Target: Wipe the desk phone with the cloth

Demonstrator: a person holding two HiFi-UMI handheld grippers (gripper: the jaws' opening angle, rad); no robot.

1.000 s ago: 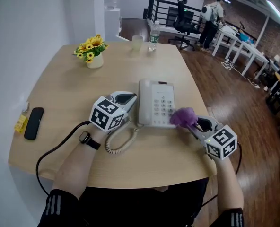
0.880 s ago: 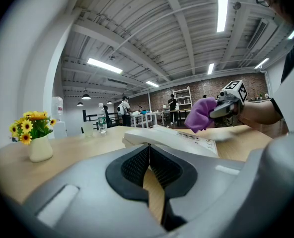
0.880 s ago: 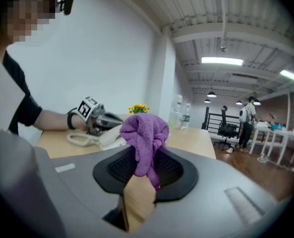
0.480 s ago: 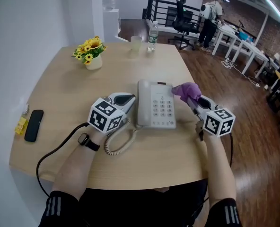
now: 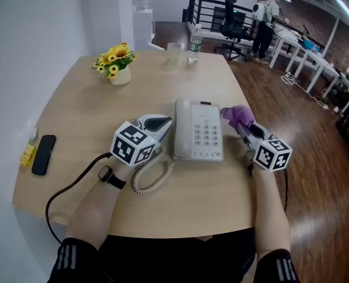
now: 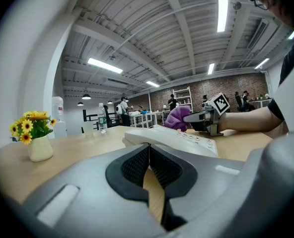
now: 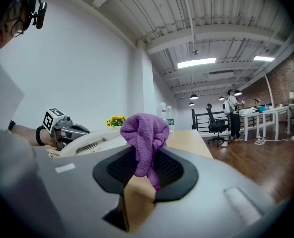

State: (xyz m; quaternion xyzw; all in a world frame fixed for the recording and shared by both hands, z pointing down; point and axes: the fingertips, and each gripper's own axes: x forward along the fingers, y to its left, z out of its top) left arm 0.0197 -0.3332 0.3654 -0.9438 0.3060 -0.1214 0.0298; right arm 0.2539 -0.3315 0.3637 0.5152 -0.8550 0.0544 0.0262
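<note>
A white desk phone (image 5: 198, 137) lies in the middle of the wooden table (image 5: 80, 111), its coiled cord (image 5: 151, 175) looping toward me. My left gripper (image 5: 158, 123) rests on the table just left of the handset; its jaws are shut with nothing between them. My right gripper (image 5: 245, 127) is shut on a purple cloth (image 5: 236, 115), which sits at the phone's far right corner. The left gripper view shows the phone (image 6: 172, 138) ahead to the right with the cloth (image 6: 177, 118) beyond it. In the right gripper view the cloth (image 7: 144, 133) bulges above the pads.
A vase of yellow flowers (image 5: 118, 63) stands at the far left; a cup (image 5: 174, 52) and a water bottle (image 5: 193, 43) stand at the far edge. A black handset (image 5: 42, 154) and a yellow item (image 5: 26, 154) lie at the left edge. People stand in the far background.
My right gripper carried the cloth from the phone's near right corner along its right side to the far right corner. The left gripper stayed put.
</note>
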